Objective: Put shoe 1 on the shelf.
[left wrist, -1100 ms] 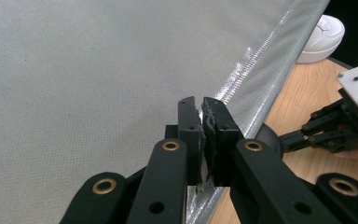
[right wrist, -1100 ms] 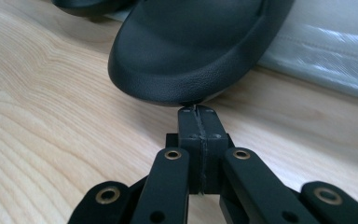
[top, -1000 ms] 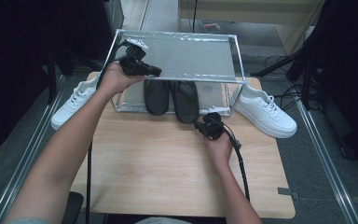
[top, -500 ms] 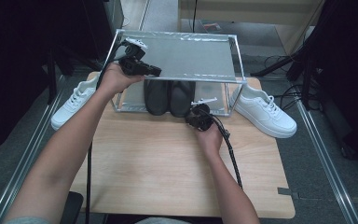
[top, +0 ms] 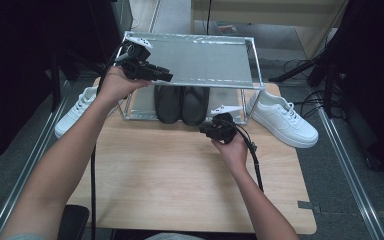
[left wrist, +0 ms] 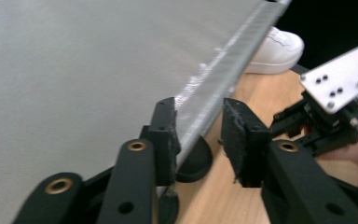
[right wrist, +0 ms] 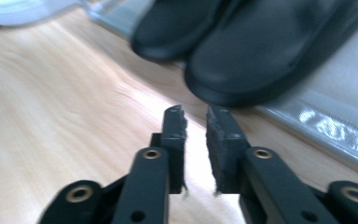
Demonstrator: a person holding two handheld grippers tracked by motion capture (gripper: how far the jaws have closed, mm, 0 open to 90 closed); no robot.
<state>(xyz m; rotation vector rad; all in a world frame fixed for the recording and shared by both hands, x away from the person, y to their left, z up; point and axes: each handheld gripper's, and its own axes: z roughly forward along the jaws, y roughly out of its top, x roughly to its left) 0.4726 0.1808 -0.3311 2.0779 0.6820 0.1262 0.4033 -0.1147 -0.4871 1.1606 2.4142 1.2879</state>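
Note:
A metal rack with a mesh top shelf [top: 200, 62] stands on the wooden table [top: 170, 175]. Two black shoes [top: 181, 104] sit on its lower shelf. My left gripper [top: 165, 76] is at the top shelf's front left edge. Its jaws have just been opening and stand apart, with the front rail [left wrist: 223, 74] running between them [left wrist: 198, 112]. My right gripper [top: 205, 131] hovers over the table just in front of the black shoes' toes [right wrist: 261, 56]. Its jaws [right wrist: 196, 112] have just been opening too, to a narrow gap with nothing between them.
One white sneaker [top: 77, 112] lies left of the rack and another [top: 282, 120] to its right, also seen past the rail [left wrist: 277, 49]. Cables trail from both grippers over the table. Bare wood stretches in front of the rack.
The right gripper has shifted a little to the left, toward the black shoes' toes. The left gripper stays at the rack's front left edge.

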